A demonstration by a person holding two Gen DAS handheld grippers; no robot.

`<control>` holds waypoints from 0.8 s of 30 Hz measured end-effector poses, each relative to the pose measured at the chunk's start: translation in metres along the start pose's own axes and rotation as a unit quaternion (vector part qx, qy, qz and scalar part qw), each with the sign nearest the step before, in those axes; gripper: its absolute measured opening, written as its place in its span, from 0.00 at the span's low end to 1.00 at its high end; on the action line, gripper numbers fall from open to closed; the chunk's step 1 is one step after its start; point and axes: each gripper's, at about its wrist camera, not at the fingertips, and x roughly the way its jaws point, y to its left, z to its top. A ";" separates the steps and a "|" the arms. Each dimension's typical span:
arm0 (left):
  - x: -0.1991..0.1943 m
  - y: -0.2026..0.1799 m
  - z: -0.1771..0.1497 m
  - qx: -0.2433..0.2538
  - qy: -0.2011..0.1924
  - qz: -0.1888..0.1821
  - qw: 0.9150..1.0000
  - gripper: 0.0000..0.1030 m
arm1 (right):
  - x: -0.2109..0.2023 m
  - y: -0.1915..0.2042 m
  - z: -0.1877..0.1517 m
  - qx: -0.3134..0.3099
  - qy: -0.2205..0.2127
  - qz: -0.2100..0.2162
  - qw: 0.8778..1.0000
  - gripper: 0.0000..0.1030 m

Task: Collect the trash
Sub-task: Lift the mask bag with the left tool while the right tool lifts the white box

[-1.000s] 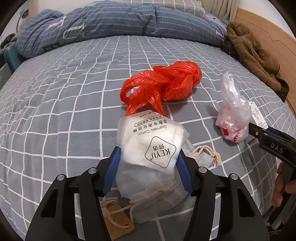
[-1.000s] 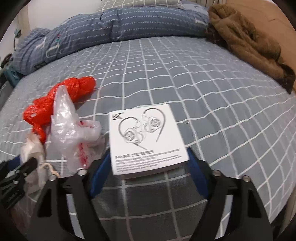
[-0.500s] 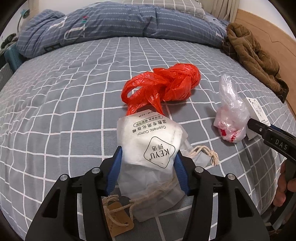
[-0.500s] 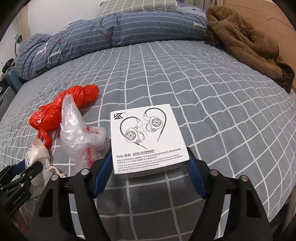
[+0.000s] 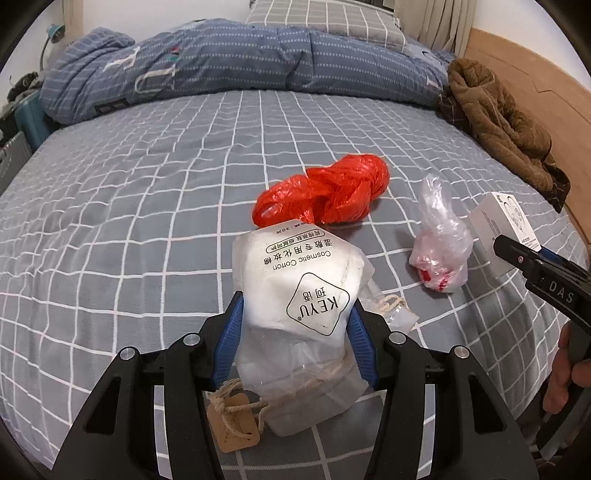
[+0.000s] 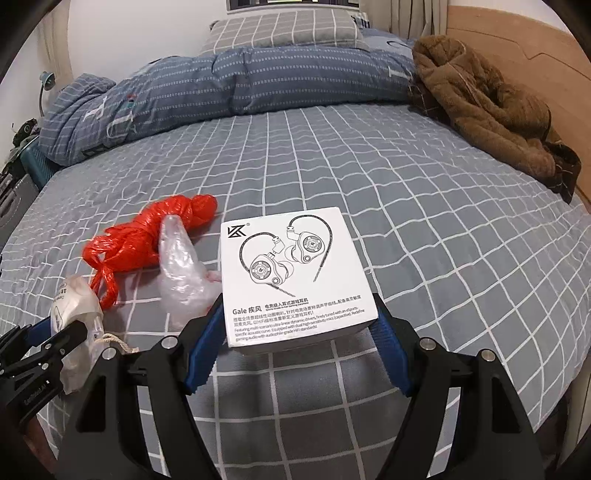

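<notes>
The left gripper has its blue pads pressed against both sides of the cotton-pad pouch, a soft translucent bag with a drawstring and a brown tag hanging below; its jaws have just been closing on it. The right gripper clamps the white earphone box by its two side edges, lid facing up.

Just past the pouch, the red plastic bag lies knotted on the grey checked bedsheet, and the clear plastic bag sits to its right, close to it and near the box.

Beyond those the sheet is bare all the way to the rolled blue duvet. A brown coat is heaped along the wooden headboard on the right.

The right wrist view alone shows the pillow behind the duvet and the bed's near edge dropping away at the lower right. The left wrist view alone shows the person's fingers round the right gripper's handle.
</notes>
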 end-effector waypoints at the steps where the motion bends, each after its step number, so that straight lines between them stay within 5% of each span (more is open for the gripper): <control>1: -0.002 0.001 0.000 -0.001 -0.001 0.000 1.000 0.51 | -0.002 0.001 0.000 -0.001 -0.002 0.000 1.000 0.69; 24: -0.058 0.010 -0.021 -0.013 -0.026 0.003 1.000 0.51 | -0.060 0.014 -0.023 -0.013 -0.034 0.014 0.999 0.69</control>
